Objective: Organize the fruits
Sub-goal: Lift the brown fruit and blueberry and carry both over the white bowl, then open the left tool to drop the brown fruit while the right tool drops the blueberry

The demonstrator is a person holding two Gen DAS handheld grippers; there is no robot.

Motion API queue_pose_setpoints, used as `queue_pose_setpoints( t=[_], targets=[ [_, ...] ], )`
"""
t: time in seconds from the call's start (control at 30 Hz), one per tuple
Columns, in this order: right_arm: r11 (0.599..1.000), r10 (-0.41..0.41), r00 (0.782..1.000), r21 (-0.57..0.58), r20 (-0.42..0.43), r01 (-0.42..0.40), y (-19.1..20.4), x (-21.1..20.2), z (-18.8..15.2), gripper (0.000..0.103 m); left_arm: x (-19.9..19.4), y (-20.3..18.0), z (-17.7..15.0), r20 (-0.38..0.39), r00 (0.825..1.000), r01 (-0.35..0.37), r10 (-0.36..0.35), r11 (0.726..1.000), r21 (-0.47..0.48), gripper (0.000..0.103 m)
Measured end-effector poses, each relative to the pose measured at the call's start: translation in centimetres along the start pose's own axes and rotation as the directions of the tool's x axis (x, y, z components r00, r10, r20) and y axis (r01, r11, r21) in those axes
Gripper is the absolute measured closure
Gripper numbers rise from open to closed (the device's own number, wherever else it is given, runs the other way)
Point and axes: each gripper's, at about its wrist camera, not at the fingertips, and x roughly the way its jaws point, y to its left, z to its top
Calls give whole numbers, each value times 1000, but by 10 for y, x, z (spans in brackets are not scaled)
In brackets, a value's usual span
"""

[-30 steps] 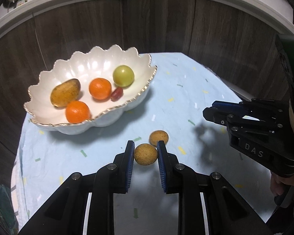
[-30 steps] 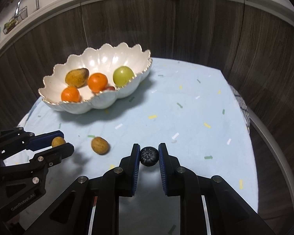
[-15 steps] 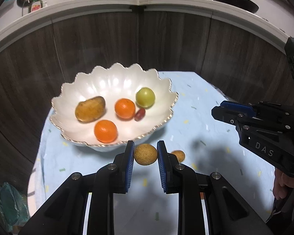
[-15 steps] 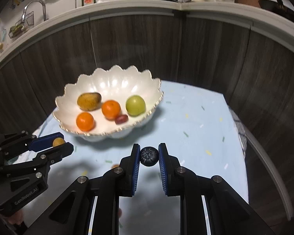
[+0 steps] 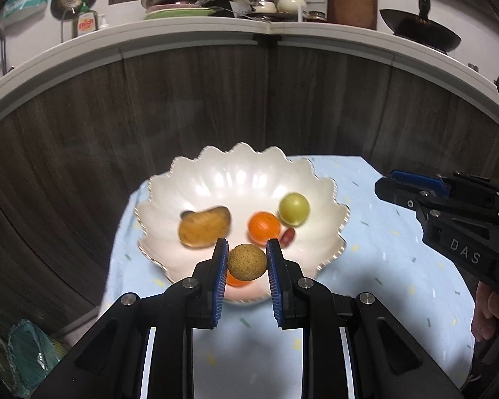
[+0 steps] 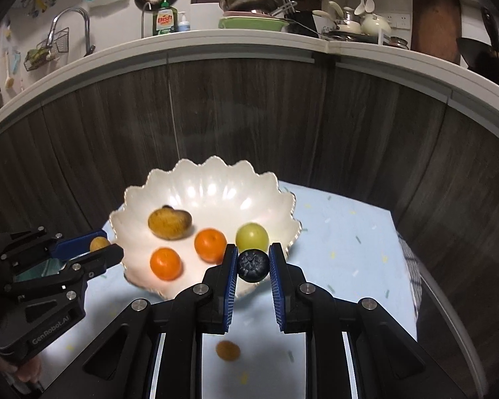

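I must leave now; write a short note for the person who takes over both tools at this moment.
Left tool: shut on a round tan fruit, held at the near edge of the white bowl.
Right tool: shut on a dark berry, also at the bowl's near edge.
Done: potato-like fruit, two oranges, green fruit and red date are in the bowl.
Left: release both fruits into the bowl; collect the brown fruit from the cloth.

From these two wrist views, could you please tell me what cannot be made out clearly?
- Left wrist view: one orange in the bowl is mostly hidden behind the brown fruit held in the left tool.
- Left wrist view: the potato-like fruit is motion-blurred.
- Right wrist view: the loose fruit on the cloth is blurred.
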Motion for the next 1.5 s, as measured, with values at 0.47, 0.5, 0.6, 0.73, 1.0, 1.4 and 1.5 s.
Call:
queue_pose_setpoints(
  t=[0.47,0.5,0.6,0.73,1.0,1.4,1.5],
  targets=[
    [1000,8,1000,11,-22,-8,14,29,23,83,13,38,20,13,999,-49,49,999,-10,79],
    [1000,9,1000,10,-23,-8,15,31,24,82,15,41,20,13,999,-52,52,999,-11,79],
    [1000,10,999,11,-32,-10,19,37,28,83,19,48,22,8,998,-55,55,998,-13,79],
    [1000,8,999,14,-50,-7,22,47,30,83,25,57,24,5,998,-58,58,998,-14,79],
    [1000,-2,996,25,-87,4,22,64,31,83,38,66,25,-7,998,-55,55,998,-17,79],
    [999,-14,994,36,-113,18,20,79,36,83,54,74,25,-26,998,-55,54,998,-30,79],
    [999,-13,992,44,-124,19,18,84,35,82,59,76,24,-34,998,-58,57,998,-32,79]
  ],
)
